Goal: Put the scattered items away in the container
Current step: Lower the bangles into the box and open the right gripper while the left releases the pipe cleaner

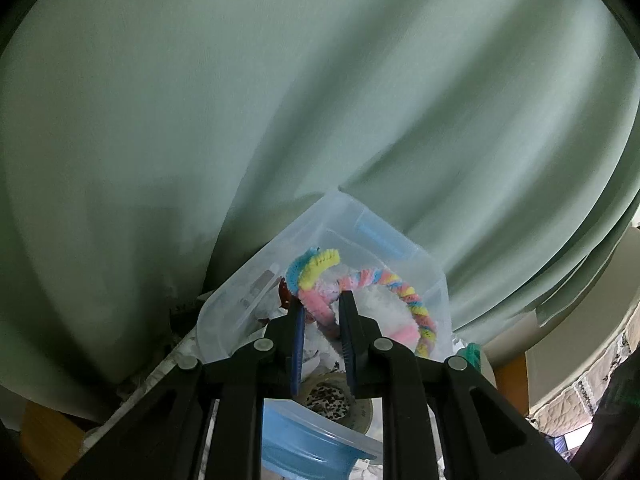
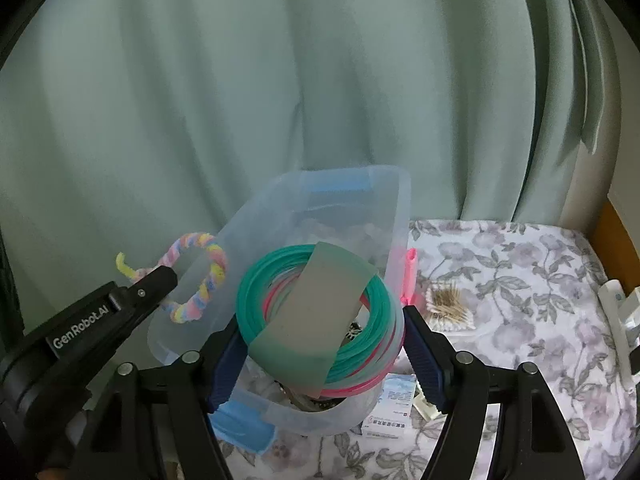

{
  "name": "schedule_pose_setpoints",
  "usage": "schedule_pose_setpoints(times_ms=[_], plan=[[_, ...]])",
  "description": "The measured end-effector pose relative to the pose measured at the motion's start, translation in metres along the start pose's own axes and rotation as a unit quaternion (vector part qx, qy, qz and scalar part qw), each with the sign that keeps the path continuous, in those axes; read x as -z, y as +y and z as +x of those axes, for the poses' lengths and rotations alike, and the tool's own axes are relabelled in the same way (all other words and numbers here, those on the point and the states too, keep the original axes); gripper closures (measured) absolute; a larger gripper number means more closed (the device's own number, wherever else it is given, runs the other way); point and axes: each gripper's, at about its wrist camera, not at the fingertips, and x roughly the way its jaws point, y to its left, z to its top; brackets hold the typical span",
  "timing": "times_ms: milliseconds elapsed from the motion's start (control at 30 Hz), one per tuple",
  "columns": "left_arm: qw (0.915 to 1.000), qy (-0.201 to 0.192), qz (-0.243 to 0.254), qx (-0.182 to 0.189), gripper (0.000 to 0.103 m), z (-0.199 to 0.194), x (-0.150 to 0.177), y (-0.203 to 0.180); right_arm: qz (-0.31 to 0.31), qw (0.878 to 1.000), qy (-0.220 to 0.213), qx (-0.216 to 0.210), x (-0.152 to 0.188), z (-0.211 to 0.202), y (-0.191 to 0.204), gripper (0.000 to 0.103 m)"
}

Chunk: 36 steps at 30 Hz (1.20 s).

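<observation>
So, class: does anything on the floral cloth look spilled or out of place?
Yes. A heap of toothpicks lies loose on the floral cloth right of the clear container, beside a pink item against its outer wall. Both remain outside the container.

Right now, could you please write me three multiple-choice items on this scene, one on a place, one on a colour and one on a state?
1. Where is the coil of plastic cord?
A. Between the right gripper's fingers, above the clear container
B. Flat on the floral cloth
C. Hanging on the curtain

2. What colour is the outermost cord on that coil?
A. Black
B. Teal green
C. Orange

3. How does the left gripper stand?
A. Wide open and empty
B. Out of sight in both views
C. Closed on the twisted pipe-cleaner ring

Answers:
1 A: the right gripper has its fingers at either side of the coil, over the clear container.
2 B: teal loops lie outside, pink ones beneath.
3 C: its fingers pinch the pink stretch of the ring.
</observation>
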Motion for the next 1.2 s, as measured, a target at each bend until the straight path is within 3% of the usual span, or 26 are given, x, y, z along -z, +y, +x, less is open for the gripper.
schedule_pose_setpoints(times_ms=[300, 333, 567, 1200], plan=[[0.9993, 0.031, -0.014, -0.013, 0.081, 0.025, 0.003, 0.012, -0.001, 1.0, 0.025, 0.013, 0.006, 0.023, -0.005, 0.025], [0.9992, 0.035, -0.016, -0.013, 0.074, 0.027, 0.003, 0.013, 0.001, 1.0, 0.029, 0.013, 0.006, 0.026, -0.006, 0.025], [0.9995, 0.031, -0.006, -0.003, 0.054, 0.031, 0.003, 0.01, -0.01, 0.999, 0.039, 0.022, 0.009, 0.035, -0.003, 0.024], [0.9993, 0.033, -0.016, -0.006, 0.05, 0.025, 0.0, 0.012, -0.011, 0.999, 0.031, 0.022, 0.004, 0.024, 0.0, 0.024]])
